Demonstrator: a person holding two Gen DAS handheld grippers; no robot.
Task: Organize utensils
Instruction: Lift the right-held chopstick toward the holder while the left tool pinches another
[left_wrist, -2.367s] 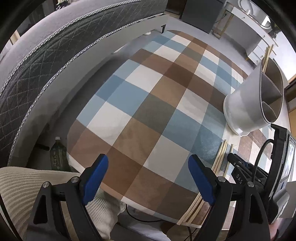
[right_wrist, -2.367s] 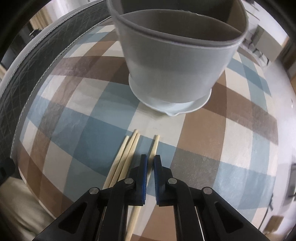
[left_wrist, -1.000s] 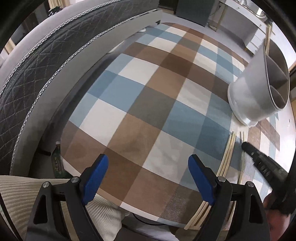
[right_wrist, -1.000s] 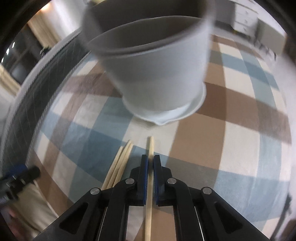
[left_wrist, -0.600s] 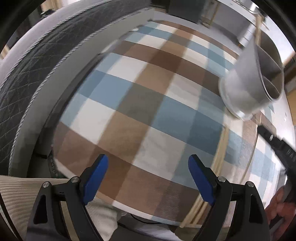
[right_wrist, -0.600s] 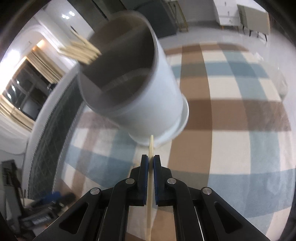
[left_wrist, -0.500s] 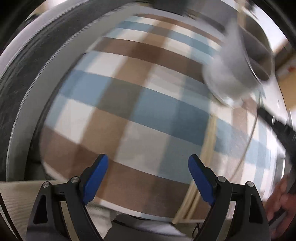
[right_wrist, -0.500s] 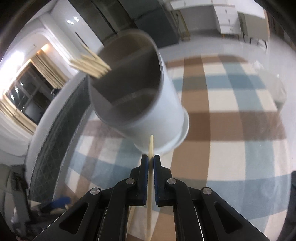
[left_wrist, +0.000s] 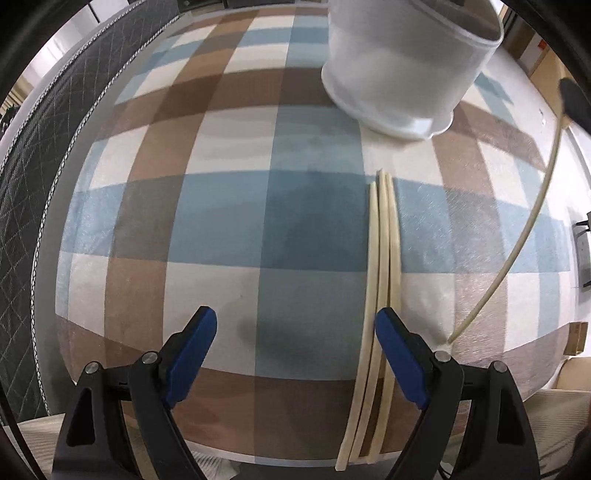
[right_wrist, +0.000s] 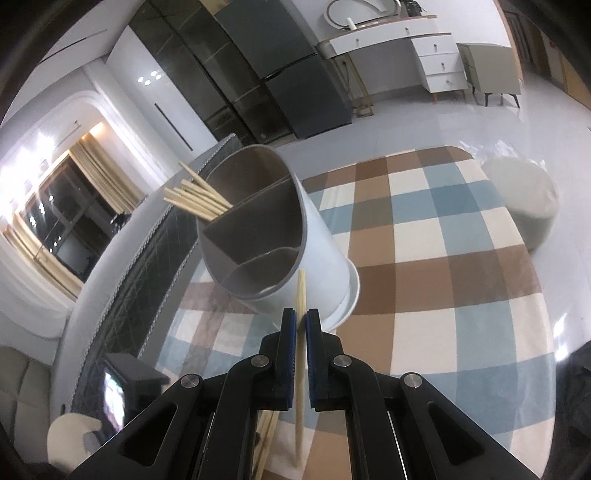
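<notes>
The right gripper is clamping one chopstick before the holder; the left gripper is hanging apart over the table's near edge.

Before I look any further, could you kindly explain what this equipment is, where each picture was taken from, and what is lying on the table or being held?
There is no robot here: a person holds a two-finger gripper in each hand, and a fisheye camera on each looks along its fingers. The left camera looks steeply down at the left gripper, whose blue pads stand open and empty above a checked tablecloth. Three loose chopsticks lie side by side there, in front of a white utensil holder. The right camera shows the right gripper shut on a single chopstick, lifted near the holder, whose divided inside already has a bundle of chopsticks in one compartment.
</notes>
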